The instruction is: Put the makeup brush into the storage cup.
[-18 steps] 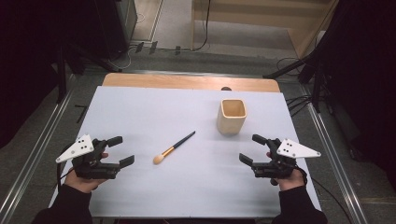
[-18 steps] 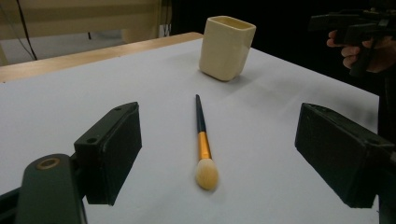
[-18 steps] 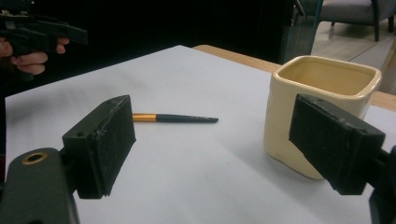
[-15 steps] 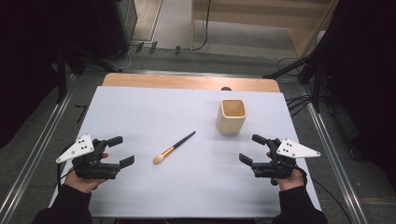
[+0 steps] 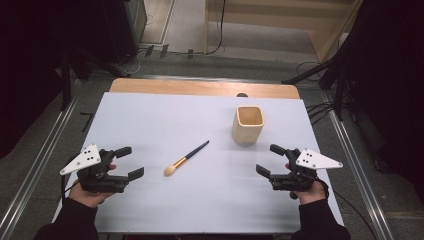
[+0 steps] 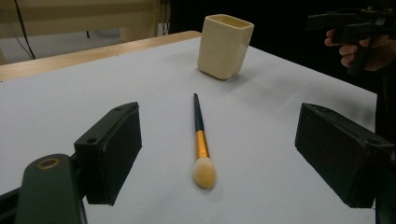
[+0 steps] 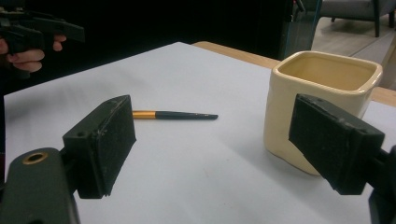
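both grippers sit low at the near edge of the white table (image 5: 150, 120), one at each side, and nothing is in either of them. the left gripper (image 5: 124, 161) is held in a hand at the near left, jaws spread wide and empty, pointing in toward the middle. the right gripper (image 5: 271, 159) mirrors it at the near right, jaws just as wide, also bare, aimed back across the table.

between them lies the brush (image 5: 186, 158), flat on the table, roughly centre and a touch left. it lies on a slant: pale bristle head toward the near left, gold band behind it, dark handle running away toward the far right. from the left gripper view the brush (image 6: 201, 140) lies straight ahead in the gap between the jaws, head nearest, clear of both pads. from the right gripper view the brush (image 7: 175, 115) lies farther off, its head hidden behind the left-hand jaw.

the cup (image 5: 247, 124) stands upright beyond the brush's handle tip, toward the far right, apart from it. cream, squarish, open mouth up. in the right gripper view the cup (image 7: 299, 100) looms near, partly behind the right-hand jaw, but whether that jaw touches it is hard to tell; the high view shows the two apart.
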{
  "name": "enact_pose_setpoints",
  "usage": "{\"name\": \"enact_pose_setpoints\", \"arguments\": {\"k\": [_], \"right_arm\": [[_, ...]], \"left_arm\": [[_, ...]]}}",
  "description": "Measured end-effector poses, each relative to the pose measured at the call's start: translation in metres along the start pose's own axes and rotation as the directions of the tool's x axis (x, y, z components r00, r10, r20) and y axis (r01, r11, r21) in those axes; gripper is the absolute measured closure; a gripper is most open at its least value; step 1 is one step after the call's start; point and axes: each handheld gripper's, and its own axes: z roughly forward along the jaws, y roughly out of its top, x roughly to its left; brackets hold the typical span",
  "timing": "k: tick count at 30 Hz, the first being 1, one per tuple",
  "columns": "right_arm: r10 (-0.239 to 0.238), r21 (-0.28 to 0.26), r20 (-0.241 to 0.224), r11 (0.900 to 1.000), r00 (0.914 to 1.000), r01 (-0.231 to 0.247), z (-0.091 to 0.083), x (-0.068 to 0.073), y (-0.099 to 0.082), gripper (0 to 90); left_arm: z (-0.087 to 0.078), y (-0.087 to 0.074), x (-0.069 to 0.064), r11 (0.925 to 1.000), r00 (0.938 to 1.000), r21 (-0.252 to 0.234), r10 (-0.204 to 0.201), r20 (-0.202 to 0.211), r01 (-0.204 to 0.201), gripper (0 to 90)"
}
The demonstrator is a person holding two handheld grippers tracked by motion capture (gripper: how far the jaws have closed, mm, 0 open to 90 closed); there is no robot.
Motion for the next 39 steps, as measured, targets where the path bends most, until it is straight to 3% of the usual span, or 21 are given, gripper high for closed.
{"name": "enact_pose_setpoints", "arguments": {"k": [39], "right_arm": [[-0.002,0.001,0.002,1.0000,1.0000,0.002,-0.0003,-0.0006,0.0002,15.3]], "left_arm": [[-0.0010,0.0008,-0.0011,1.0000,1.0000,0.003,-0.001,-0.007,0.001,15.6]]}}
